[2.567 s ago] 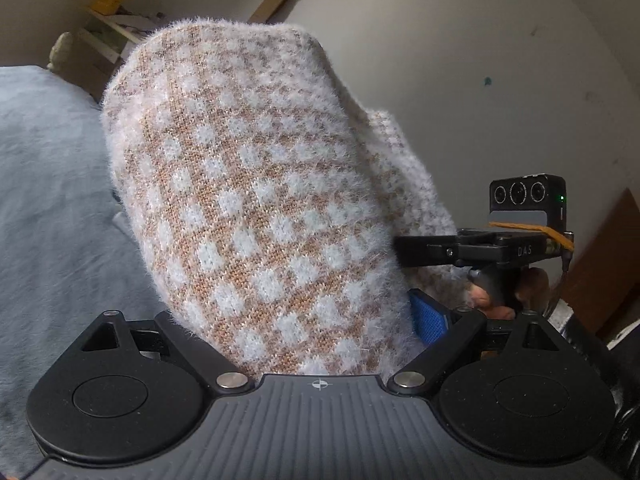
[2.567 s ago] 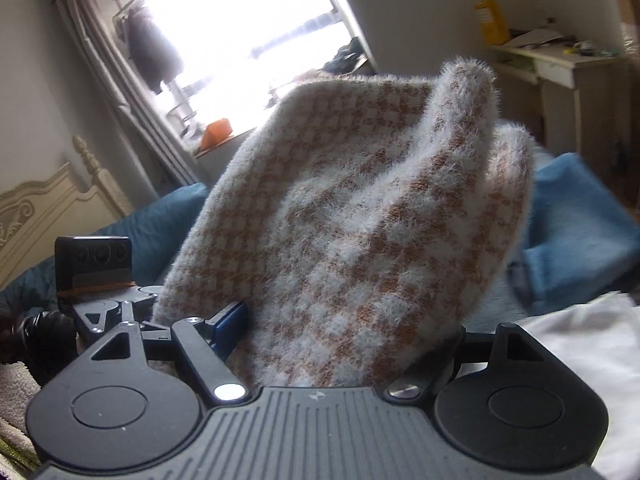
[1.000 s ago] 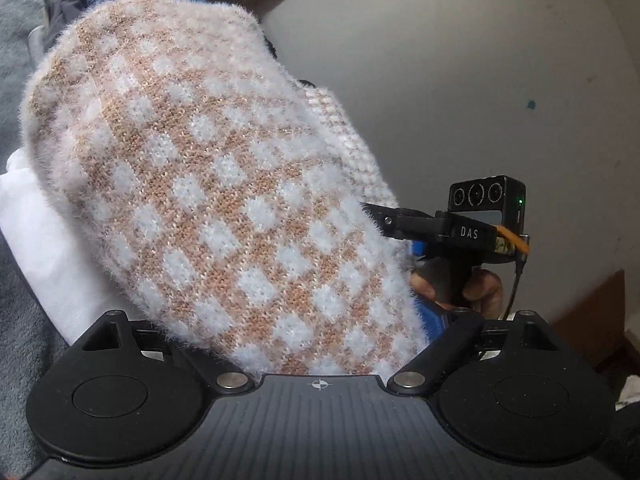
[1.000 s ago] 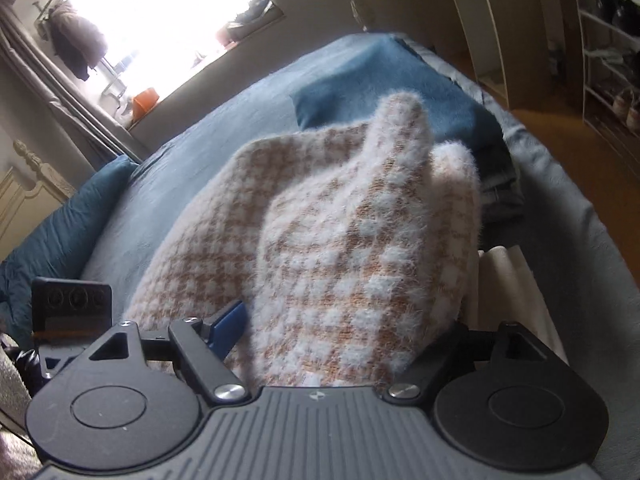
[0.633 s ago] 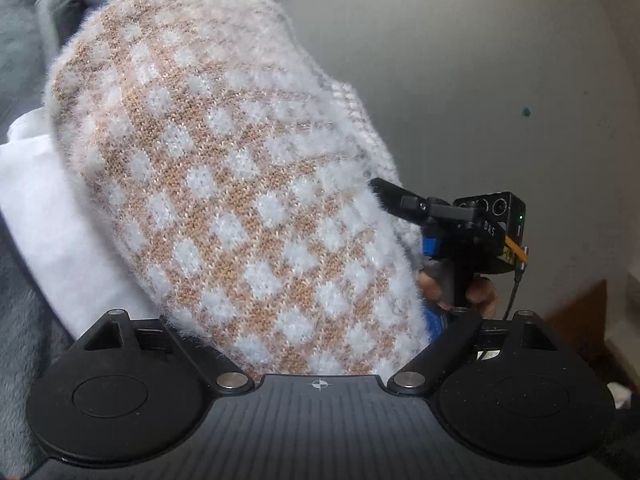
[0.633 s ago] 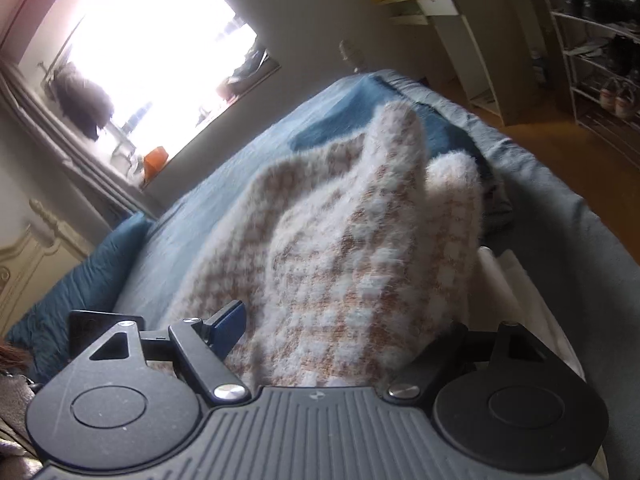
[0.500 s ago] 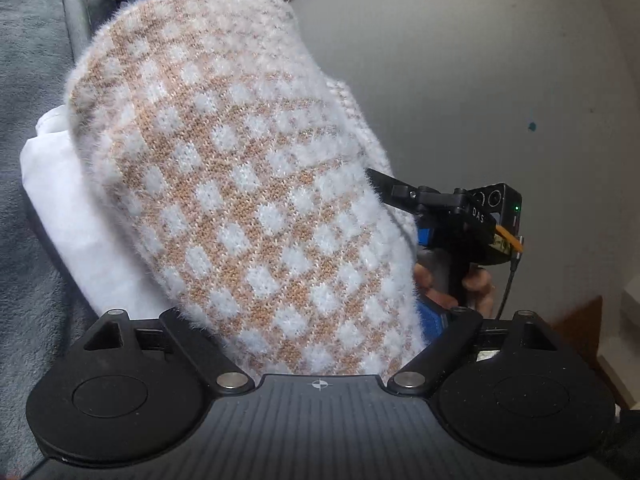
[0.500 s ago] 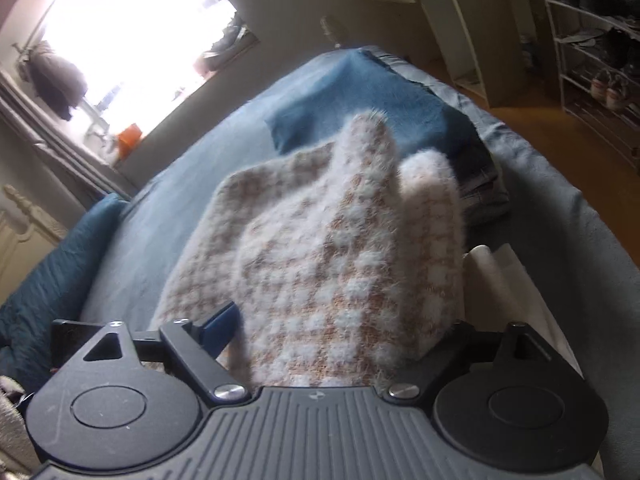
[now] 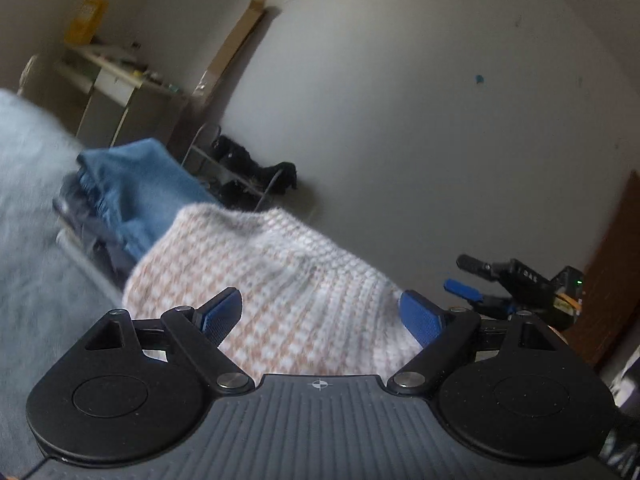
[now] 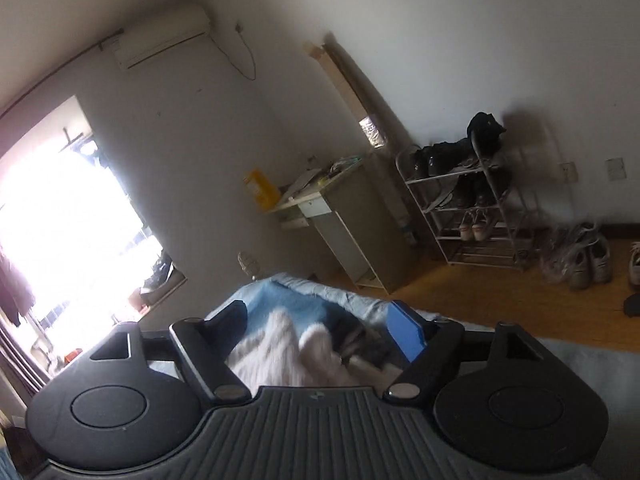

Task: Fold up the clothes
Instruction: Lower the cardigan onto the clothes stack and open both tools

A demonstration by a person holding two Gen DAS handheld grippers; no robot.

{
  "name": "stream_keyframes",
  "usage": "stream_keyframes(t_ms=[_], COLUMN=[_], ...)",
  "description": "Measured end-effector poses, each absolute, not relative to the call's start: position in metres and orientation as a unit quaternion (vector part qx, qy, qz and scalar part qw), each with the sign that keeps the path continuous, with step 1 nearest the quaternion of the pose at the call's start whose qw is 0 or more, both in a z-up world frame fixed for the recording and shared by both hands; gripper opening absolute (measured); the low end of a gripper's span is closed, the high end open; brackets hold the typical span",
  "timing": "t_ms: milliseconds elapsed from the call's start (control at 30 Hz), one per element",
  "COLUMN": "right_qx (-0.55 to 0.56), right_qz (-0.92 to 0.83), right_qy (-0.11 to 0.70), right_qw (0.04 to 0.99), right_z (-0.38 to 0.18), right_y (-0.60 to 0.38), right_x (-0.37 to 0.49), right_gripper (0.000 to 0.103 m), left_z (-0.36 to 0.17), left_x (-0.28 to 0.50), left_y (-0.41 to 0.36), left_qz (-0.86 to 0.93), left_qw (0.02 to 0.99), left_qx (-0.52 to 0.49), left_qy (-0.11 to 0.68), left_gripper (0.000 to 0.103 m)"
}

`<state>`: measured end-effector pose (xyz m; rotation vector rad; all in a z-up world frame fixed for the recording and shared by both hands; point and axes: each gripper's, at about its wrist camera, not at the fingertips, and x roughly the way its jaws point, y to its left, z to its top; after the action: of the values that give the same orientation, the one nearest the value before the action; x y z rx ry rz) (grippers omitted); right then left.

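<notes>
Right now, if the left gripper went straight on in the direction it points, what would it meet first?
Most likely the fuzzy checked sweater. It lies low between the open pads of the left gripper, just ahead. Beyond it sits the folded blue garment, then the wall. Depth is hard to judge here.

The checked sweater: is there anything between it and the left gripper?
Nothing visible. The checked sweater lies on the bed directly ahead of the open left gripper, with no object between them. The folded blue garment sits behind it.
</notes>
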<state>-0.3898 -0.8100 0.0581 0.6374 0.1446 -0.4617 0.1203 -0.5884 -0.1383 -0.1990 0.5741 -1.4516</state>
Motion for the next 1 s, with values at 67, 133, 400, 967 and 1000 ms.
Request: stream_keyframes(t_ms=[67,133,400,967,1000], right_qx=[0.308,0.308,0.299,0.183,0.157], right_qz=[-0.228,-0.238,-0.266,-0.245,-0.245], right_qy=[0.070,0.089,0.136,0.104,0.129], right_qw=[0.921,0.917,0.906,0.946,0.948], right_z=[0.043,0.027,-0.023,0.029,0.026], right_y=[-0.791,-0.782,-0.812,-0.771,-0.768], right_x=[-0.400,-0.396,-0.341,-0.297,-0.281], right_gripper=[0.073,0.070,0.052,0.040,0.037], left_z=[-0.140,-0.152,-0.142,-0.133,-0.138], left_x=[0.102,0.094,0.072,0.129,0.129], left_y=[-0.620,-0.635,-0.612,-0.642,-0.645], left_qz=[-0.646,-0.626,-0.598,-0.553,-0.553], left_qw=[0.723,0.737,0.764,0.801,0.801], left_qx=[-0.047,-0.006,0.022,0.076,0.067], left_qy=[0.240,0.254,0.240,0.216,0.219], left_gripper=[0.087,0.084,0.086,0.086,0.086])
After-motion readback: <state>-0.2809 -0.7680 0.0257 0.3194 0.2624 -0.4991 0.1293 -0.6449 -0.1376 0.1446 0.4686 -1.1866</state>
